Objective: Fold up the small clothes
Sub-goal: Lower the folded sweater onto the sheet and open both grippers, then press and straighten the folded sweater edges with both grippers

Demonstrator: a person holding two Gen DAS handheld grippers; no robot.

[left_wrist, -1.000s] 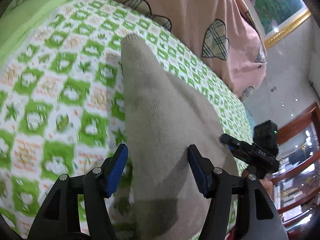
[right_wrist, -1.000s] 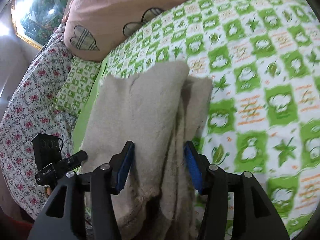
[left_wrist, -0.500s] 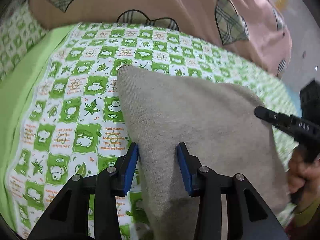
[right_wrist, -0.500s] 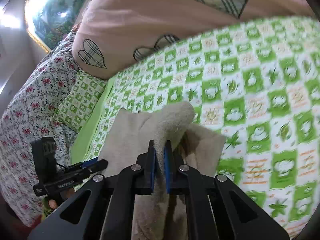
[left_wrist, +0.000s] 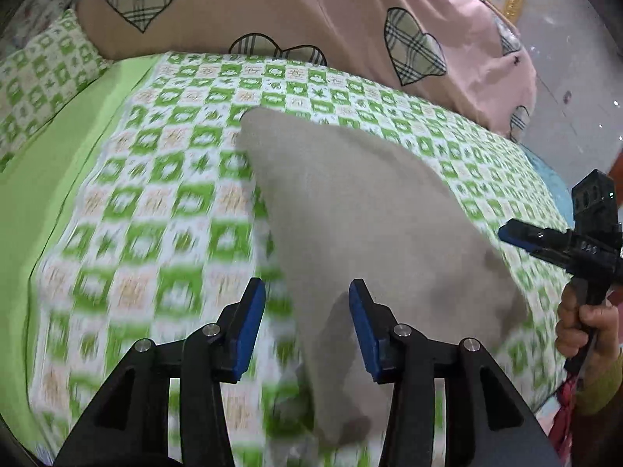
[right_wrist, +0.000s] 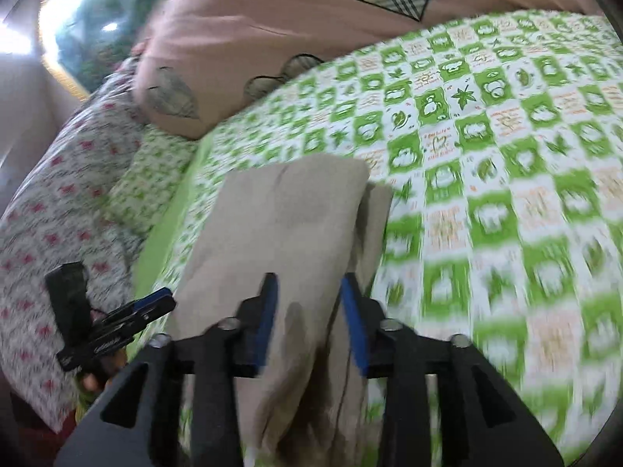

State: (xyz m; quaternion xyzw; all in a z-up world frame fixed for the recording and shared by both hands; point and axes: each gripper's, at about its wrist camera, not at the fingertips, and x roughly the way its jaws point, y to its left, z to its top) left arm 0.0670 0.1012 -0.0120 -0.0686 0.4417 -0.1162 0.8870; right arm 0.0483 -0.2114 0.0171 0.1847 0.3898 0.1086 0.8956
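Observation:
A beige knitted garment (left_wrist: 362,210) lies folded on the green-and-white checked bedsheet (left_wrist: 155,179); it also shows in the right wrist view (right_wrist: 288,225). My left gripper (left_wrist: 307,323) is open, its blue pads astride the garment's near left edge and holding nothing. My right gripper (right_wrist: 309,319) is open just above the garment's near end, with cloth between the pads but not pinched. Each gripper shows in the other's view, the right one (left_wrist: 560,241) at the garment's right, the left one (right_wrist: 113,327) at its left.
A pink pillow with plaid hearts (left_wrist: 311,11) lies along the far side of the bed. A floral cover (right_wrist: 58,202) and a green checked pillow (right_wrist: 152,179) lie at the left. A framed picture (right_wrist: 85,27) hangs behind.
My right gripper was shut on a raised fold of the garment; it has opened and the fold now lies flat. My left gripper opened wider and shifted left.

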